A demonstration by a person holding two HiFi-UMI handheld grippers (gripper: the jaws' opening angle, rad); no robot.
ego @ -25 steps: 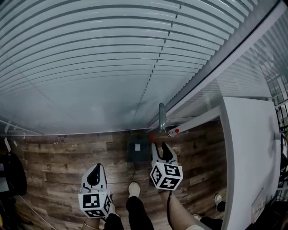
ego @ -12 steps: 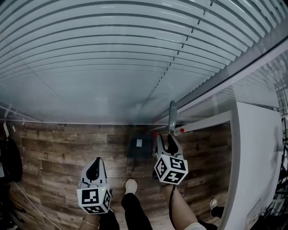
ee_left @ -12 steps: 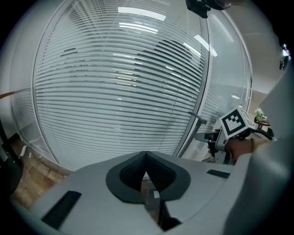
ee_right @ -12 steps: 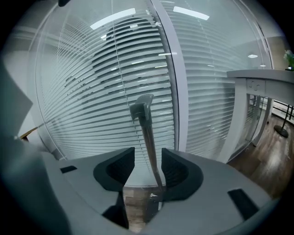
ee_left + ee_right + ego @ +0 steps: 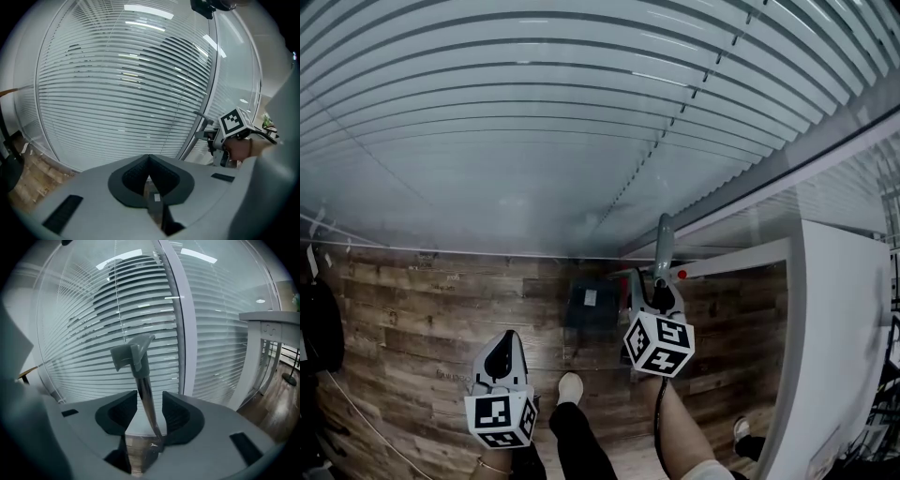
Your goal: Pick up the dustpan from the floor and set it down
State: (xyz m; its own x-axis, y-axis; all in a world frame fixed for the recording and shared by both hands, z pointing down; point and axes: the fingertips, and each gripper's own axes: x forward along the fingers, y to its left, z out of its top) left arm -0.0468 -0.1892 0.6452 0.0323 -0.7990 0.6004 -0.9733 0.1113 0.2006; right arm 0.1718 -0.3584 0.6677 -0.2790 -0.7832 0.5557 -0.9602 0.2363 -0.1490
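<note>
Right tool (image 5: 149,401), jaws just opening wide, straddles the dustpan handle (image 5: 142,383) without gripping (left tool (image 5: 149,161) closed, empty)

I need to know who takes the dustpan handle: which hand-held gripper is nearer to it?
Right. The right hand-held gripper has the dustpan handle between its open jaws, which have just been opening. The left hand-held gripper is well off to the handle's left, jaws together.

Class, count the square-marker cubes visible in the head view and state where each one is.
2. The left cube is at the lower left, over the wood floor. The right cube is right of centre, just below the dustpan handle. None seems hidden.
</note>
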